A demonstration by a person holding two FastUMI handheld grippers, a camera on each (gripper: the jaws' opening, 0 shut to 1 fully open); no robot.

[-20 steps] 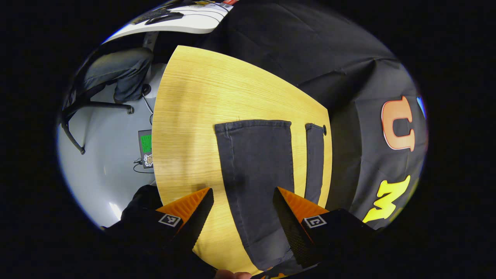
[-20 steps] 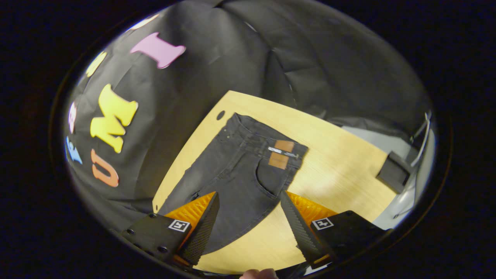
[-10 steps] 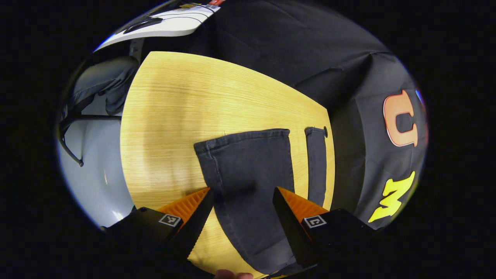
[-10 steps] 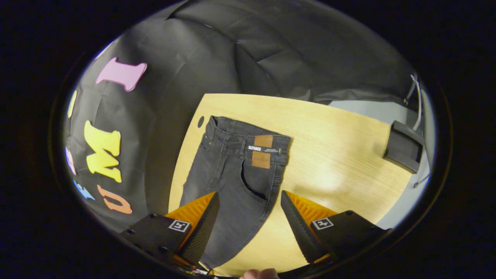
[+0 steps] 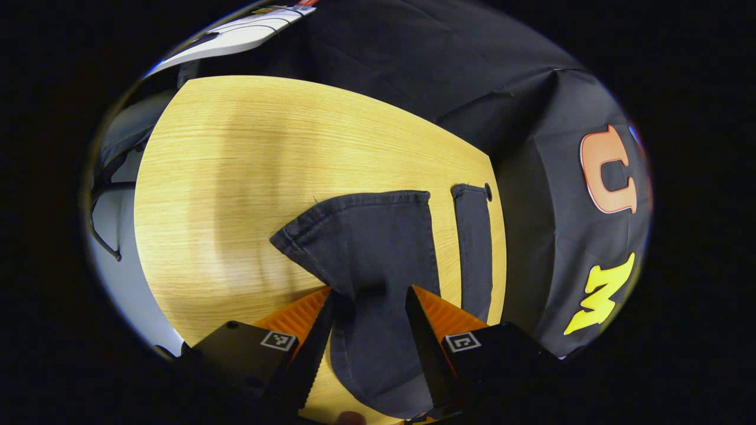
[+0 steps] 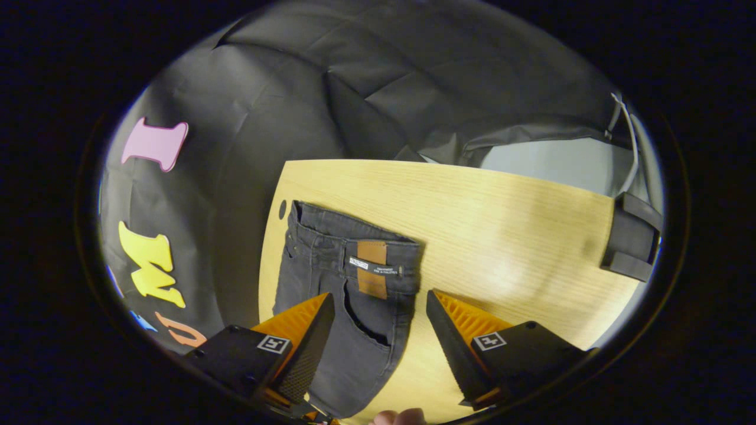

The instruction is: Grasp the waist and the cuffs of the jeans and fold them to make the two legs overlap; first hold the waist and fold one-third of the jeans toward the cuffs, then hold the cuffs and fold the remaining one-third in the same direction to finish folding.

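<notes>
Two grippers. Your left gripper (image 5: 369, 307) pinches the near leg above its cuff (image 5: 366, 200), bunching cloth to lift it over the far leg (image 5: 472, 248). Your right gripper (image 6: 378, 319) hovers wide open, empty, short of the waist (image 6: 354, 248) on the table (image 6: 502, 224).

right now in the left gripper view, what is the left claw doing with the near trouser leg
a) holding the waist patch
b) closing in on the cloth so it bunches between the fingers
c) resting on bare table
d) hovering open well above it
b: the left claw has its fingers narrowed around the near leg of the jeans, and the cloth puckers up between them, the cuff corner pulled askew on the table.
</notes>
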